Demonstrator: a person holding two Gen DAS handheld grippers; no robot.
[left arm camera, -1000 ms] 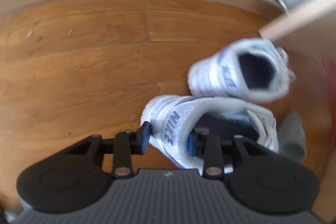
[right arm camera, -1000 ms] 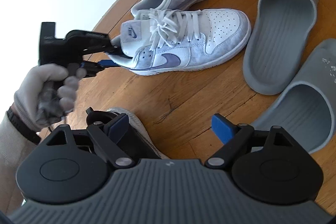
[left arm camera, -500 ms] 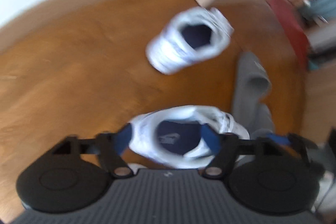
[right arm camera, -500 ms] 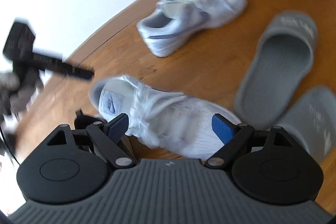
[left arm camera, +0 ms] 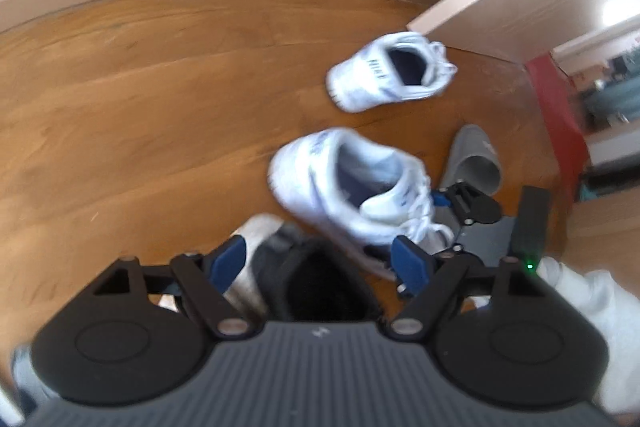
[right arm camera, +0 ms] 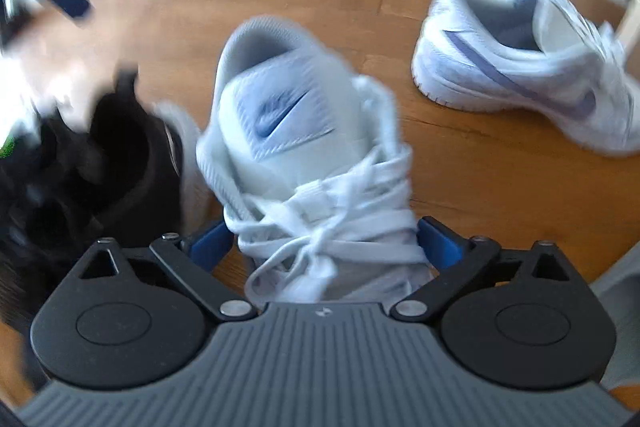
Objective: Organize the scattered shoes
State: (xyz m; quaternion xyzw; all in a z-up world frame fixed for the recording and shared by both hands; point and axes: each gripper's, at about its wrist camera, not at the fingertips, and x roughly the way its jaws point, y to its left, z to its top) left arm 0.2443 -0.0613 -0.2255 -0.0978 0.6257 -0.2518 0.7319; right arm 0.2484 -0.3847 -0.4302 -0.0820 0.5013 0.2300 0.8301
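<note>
White sneaker [right arm camera: 316, 163] between opening right gripper [right arm camera: 320, 247] jaws, pads apart.

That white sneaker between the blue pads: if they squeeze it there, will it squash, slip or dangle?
The sneaker looks padded, so its sides would probably give a little while the sole stays stiff. The right gripper, its jaws opening, straddles the laces; those soft laces may shift under the pads. Held mid-shoe, it would likely hang fairly level rather than tip.
</note>
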